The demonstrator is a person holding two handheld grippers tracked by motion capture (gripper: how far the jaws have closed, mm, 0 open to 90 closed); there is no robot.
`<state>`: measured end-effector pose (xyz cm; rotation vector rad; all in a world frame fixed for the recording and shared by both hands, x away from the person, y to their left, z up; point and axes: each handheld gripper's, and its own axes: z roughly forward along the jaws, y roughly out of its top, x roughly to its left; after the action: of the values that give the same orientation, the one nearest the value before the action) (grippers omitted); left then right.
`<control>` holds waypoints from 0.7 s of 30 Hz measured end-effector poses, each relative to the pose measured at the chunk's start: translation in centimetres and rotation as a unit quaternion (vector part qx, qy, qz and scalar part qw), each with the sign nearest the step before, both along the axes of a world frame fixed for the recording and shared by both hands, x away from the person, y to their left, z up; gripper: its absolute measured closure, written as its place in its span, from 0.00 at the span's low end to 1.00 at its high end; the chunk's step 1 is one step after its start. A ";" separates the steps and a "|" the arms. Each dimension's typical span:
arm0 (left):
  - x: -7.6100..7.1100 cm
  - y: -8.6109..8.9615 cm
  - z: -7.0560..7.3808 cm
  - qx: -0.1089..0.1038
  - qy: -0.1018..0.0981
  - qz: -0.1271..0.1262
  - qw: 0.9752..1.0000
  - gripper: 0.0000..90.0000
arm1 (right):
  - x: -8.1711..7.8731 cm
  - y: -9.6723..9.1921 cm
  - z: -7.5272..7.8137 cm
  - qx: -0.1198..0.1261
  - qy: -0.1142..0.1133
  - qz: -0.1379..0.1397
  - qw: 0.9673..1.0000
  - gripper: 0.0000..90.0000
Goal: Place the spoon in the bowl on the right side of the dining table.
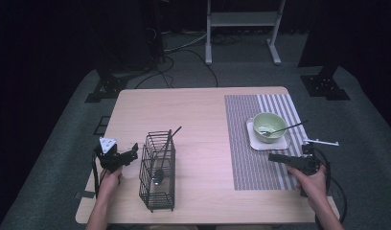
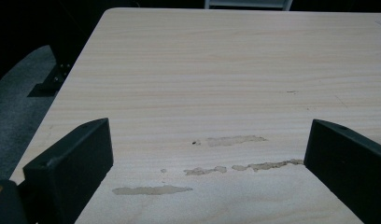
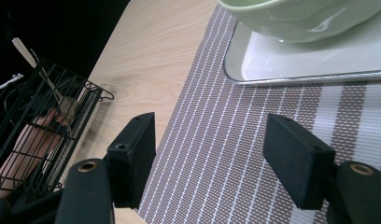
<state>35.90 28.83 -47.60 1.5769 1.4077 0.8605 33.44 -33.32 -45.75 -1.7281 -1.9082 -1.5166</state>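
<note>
The right gripper (image 1: 280, 157) has its 2 black fingers (image 3: 132, 156) spread wide with nothing between them; they hover just above the grey-and-white striped woven placemat (image 3: 216, 140), pointing toward the near left corner of the white square plate (image 3: 296, 65). The left gripper (image 1: 120, 158) also has its fingers (image 2: 69, 170) released and empty, low over bare pale wood near the worktop's (image 2: 202, 70) left edge.

The thing in hand looks to be the long dark spoon (image 1: 284, 128), which lies in the pale green ceramic bowl (image 1: 269, 126) on that plate, toward the worktop's right edge, its handle sticking out over the bowl's rim toward the right. A second dark spoon (image 1: 160, 173) already stands in the black wire cutlery basket (image 1: 157, 171) near the front left, just beside the left gripper.

Risks, as I judge them:
1. The right fingers sit low and near the plate's edge, so a forward push could strike the plate or bowl and slide both across the placemat.
2. The spoon handle is thin and slants upward; a grasp near its tip could lever the spoon's head out and tip the bowl.
3. A loose hold could let the spoon swivel or drop on the way to the basket.
4. The basket is light wire, so a spoon catching its rim could topple it unless the left gripper steadies it.
</note>
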 end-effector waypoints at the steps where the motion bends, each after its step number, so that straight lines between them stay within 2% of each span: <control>1: 0.0 0.0 0.0 0.000 0.000 0.000 1.000 0.00 | 0.0 0.1 0.0 0.002 0.000 0.001 1.000 0.37; 21: 0.0 0.0 0.0 -0.002 0.000 0.001 1.000 0.00 | -0.8 2.8 0.4 -0.008 -0.009 0.043 0.999 0.37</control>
<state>35.89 28.86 -47.60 1.5737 1.4109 0.8586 32.60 -30.48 -45.37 -1.6208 -1.9809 -1.4948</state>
